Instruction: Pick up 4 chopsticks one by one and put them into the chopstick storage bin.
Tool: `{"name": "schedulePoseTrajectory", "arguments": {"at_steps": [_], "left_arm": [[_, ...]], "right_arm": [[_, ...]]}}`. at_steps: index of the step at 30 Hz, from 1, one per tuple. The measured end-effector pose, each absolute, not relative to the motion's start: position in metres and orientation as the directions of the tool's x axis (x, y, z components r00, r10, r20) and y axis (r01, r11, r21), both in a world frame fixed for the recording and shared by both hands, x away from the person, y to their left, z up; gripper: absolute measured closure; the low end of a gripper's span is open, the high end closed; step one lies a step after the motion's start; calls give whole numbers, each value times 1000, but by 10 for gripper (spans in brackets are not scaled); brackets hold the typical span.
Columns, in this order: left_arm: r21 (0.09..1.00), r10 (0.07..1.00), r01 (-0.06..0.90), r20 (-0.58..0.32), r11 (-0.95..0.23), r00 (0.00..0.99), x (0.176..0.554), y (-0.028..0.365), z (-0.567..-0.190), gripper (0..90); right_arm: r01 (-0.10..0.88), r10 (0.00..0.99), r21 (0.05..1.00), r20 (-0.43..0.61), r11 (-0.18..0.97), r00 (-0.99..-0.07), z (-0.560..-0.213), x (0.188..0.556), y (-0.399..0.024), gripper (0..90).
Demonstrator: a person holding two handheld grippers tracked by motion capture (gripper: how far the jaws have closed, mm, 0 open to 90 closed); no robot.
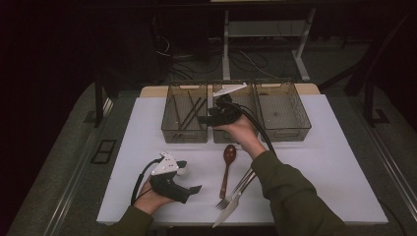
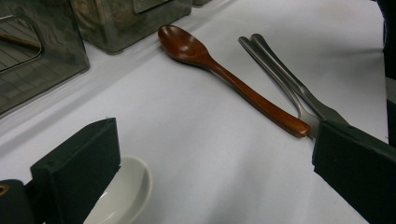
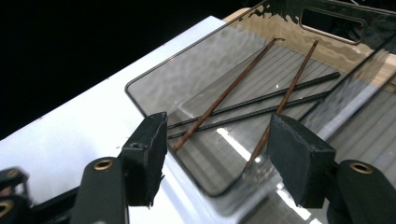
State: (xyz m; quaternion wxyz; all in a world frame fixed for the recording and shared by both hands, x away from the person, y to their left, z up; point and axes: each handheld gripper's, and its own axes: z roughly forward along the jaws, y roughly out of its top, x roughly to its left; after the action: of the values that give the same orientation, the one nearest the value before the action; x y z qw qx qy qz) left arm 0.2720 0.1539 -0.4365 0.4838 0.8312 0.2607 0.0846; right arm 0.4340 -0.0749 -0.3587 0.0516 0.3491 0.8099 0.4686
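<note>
**Chopsticks lying in the left bin, right tongs open above them**

Chopsticks (image 3: pixel 223 95) are lying in the smoked clear bin (image 1: pixel 184 132) directly ahead of the right tongs (image 3: pixel 217 154) and just below them: two reddish-brown sticks and two black ones, crossing each other on the ribbed floor. The right tongs are hanging over the near rim of that bin with their jaws standing apart and nothing between the pads. In the high view the right tongs (image 1: pixel 202 119) are sitting at the edge where the left bin meets the middle bin (image 1: pixel 235 135), with a third bin (image 1: pixel 282 115) further to their right.

The left tongs (image 1: pixel 195 189) are resting low at the near edge of the white bench (image 1: pixel 339 167), with their jaws also wide apart and gripping nothing. A white ceramic spoon (image 2: pixel 126 189) is lying just beside the left jaw, partly behind it. Ahead of these tongs a brown wooden spoon (image 2: pixel 224 77) is lying on the bench, its bowl pointing toward the bins. Just to its right a steel fork (image 1: pixel 235 189) and a table knife (image 1: pixel 231 209) are lying side by side, touching, their handles running close to the right jaw.
</note>
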Motion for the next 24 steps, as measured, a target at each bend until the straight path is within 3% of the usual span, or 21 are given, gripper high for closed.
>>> {"name": "schedulePoseTrajectory", "arguments": {"at_steps": [24], "left_arm": [[841, 528, 364, -113, -400, 842, 273, 153, -438, 0]], "right_arm": [[442, 636, 862, 199, 249, -746, -368, 369, -185, 260]]}}
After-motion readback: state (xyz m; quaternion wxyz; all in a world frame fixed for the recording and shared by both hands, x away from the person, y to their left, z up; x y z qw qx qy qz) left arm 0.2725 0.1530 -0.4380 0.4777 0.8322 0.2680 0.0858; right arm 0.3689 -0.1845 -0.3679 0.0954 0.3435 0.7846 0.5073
